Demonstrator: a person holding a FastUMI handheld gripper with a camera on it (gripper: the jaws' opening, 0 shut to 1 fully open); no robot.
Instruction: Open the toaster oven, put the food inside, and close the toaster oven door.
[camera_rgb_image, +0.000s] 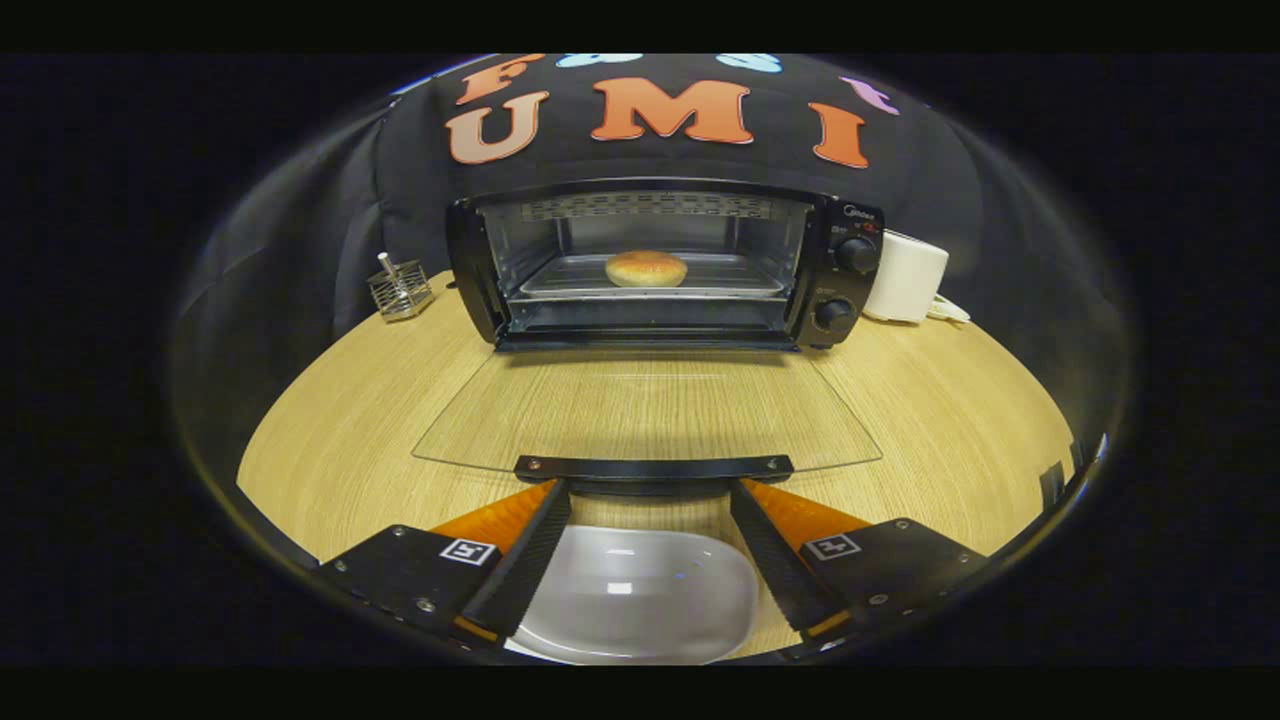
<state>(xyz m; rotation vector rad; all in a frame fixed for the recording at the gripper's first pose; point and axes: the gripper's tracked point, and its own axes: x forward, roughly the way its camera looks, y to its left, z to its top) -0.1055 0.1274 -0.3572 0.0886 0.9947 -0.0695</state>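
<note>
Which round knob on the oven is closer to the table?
The lower knob on the toaster oven, below the upper knob. The open gripper sits at the door handle.

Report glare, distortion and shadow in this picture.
Gripper view: fisheye bends the round light wooden table into a curve; the lowered clear glass oven door shows faint reflections; the white glossy plate carries small highlights between the open tool fingers; shadow lies under the black toaster oven.

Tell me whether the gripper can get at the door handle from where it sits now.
Probably yes. The gripper is open, its fingertips just short of the door handle on the lowered glass door, with nothing between them. The bun already sits inside the toaster oven.
</note>
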